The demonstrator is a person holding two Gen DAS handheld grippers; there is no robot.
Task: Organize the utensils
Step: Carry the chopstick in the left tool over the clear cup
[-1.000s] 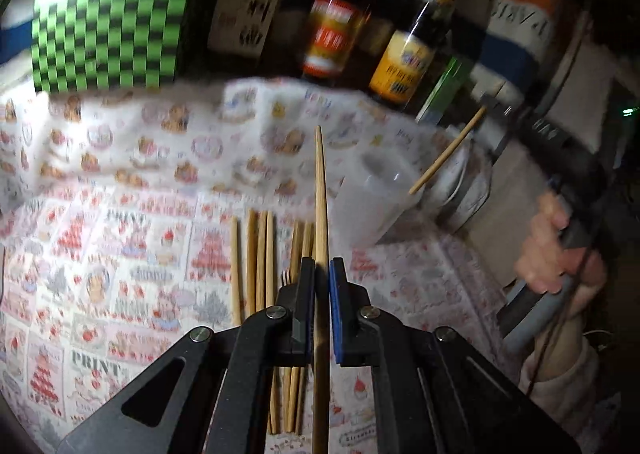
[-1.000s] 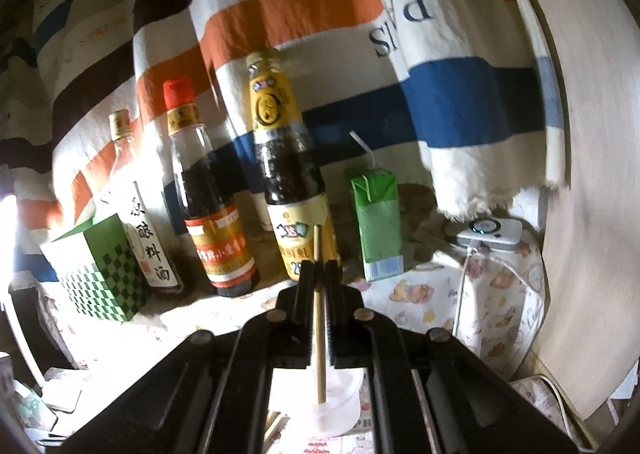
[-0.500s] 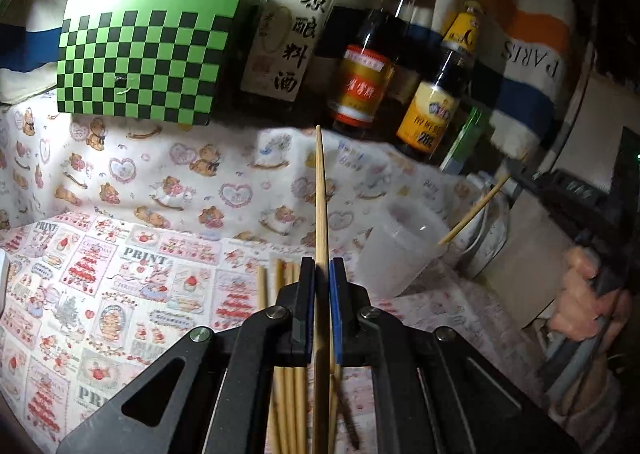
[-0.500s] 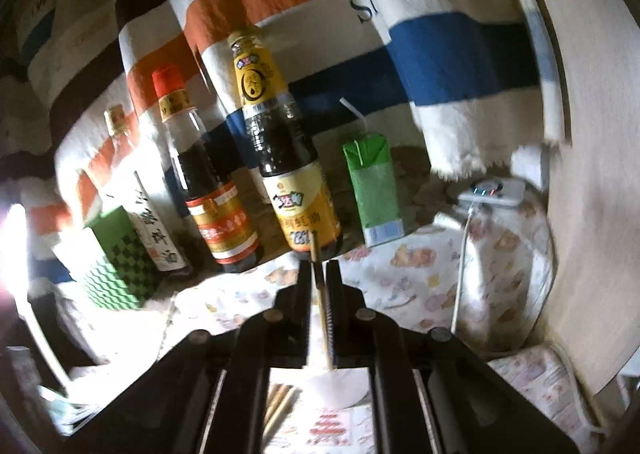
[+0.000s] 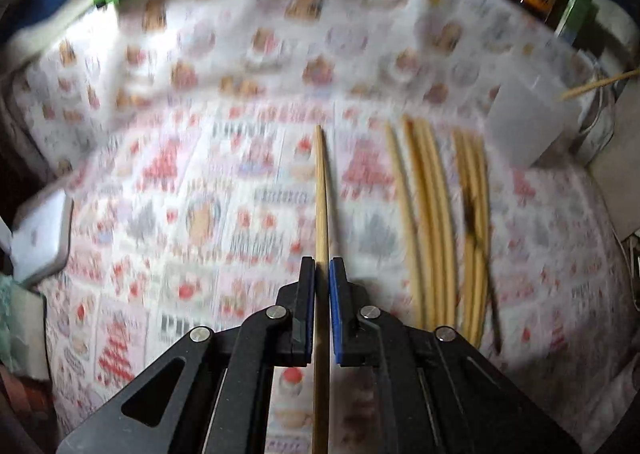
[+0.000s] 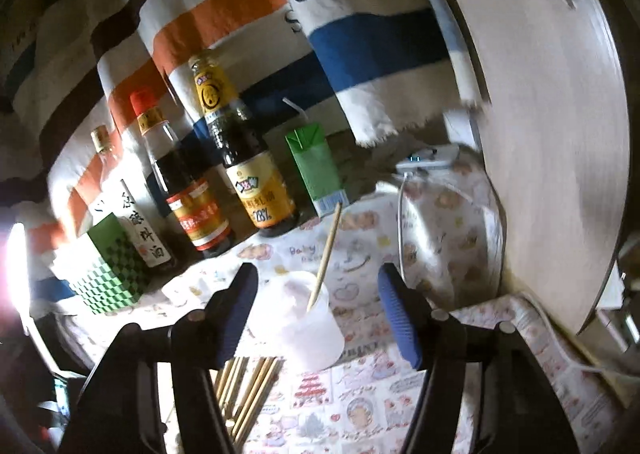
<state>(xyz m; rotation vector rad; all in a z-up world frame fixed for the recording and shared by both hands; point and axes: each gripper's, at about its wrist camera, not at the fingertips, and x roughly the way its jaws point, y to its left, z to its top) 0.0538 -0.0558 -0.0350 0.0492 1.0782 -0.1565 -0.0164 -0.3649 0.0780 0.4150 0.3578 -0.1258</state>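
My left gripper (image 5: 322,270) is shut on one wooden chopstick (image 5: 321,189) that points forward over the printed tablecloth. Several loose chopsticks (image 5: 432,213) lie side by side to its right; they also show in the right wrist view (image 6: 250,390). A translucent plastic cup (image 6: 308,322) stands beyond them, at the far right in the left wrist view (image 5: 528,125). One chopstick (image 6: 326,254) leans inside the cup. My right gripper (image 6: 318,318) is open and empty, just above and behind the cup.
Three sauce bottles (image 6: 240,157), a green carton (image 6: 316,165) and a green checkered box (image 6: 112,266) stand along the back by a striped cloth. A white device with a cable (image 6: 428,157) lies at right. A white object (image 5: 40,238) sits at the left table edge.
My right gripper opened and let its chopstick drop into the cup. My left gripper swung left and tilted down, still holding its chopstick.
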